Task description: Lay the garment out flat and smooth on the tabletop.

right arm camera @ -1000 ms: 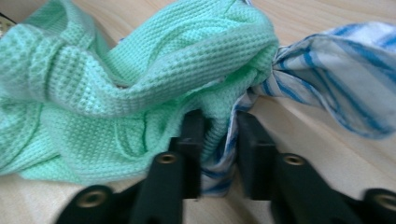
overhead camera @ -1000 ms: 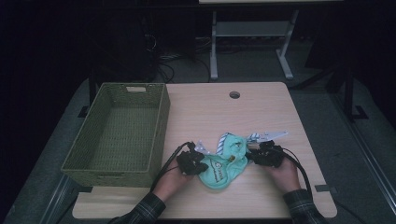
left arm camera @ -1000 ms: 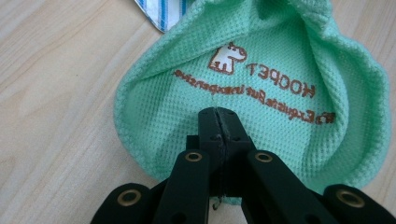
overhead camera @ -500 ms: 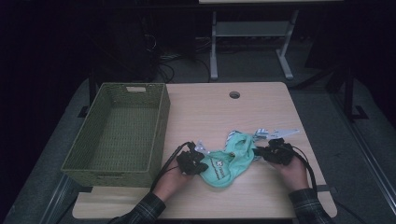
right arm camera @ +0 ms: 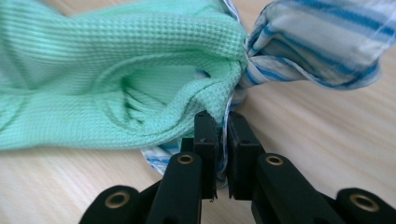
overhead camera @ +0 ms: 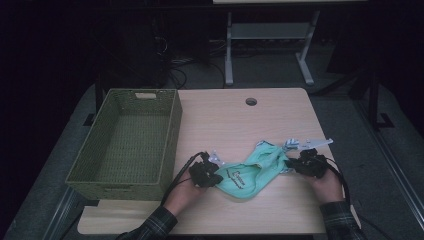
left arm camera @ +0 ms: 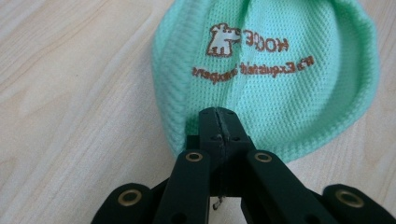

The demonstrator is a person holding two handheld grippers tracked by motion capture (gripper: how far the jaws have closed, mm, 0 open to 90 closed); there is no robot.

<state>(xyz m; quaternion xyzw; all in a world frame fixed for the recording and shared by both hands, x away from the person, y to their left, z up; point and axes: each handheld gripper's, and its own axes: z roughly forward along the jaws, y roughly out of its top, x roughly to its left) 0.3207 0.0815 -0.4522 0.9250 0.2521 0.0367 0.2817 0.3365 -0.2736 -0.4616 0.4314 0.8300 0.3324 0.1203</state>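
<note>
Both grippers are on the mint-green knit garment (overhead camera: pixel 252 172), which lies stretched across the near half of the desk (overhead camera: pixel 240 125), right of the green woven basket (overhead camera: pixel 127 140). The left gripper (overhead camera: pixel 214 176) has its fingers (left arm camera: pixel 210 130) clenched tight on the garment's left hem; in the left gripper view the black tips meet with the ribbed edge pinched between them, and brown printed lettering with a little dog figure sits just beyond, upside down. Over on the right, the right gripper (overhead camera: pixel 296 164) has just been closing its fingers (right arm camera: pixel 205 135), and they now clamp the garment's other end, mint knit and a strip of blue-and-white striped cloth (right arm camera: pixel 322 42) caught together between the pads. That striped fabric bunches up just past the tips and trails off toward the desk's right edge. The basket stands at the desk's left side, well apart from the garment.
</note>
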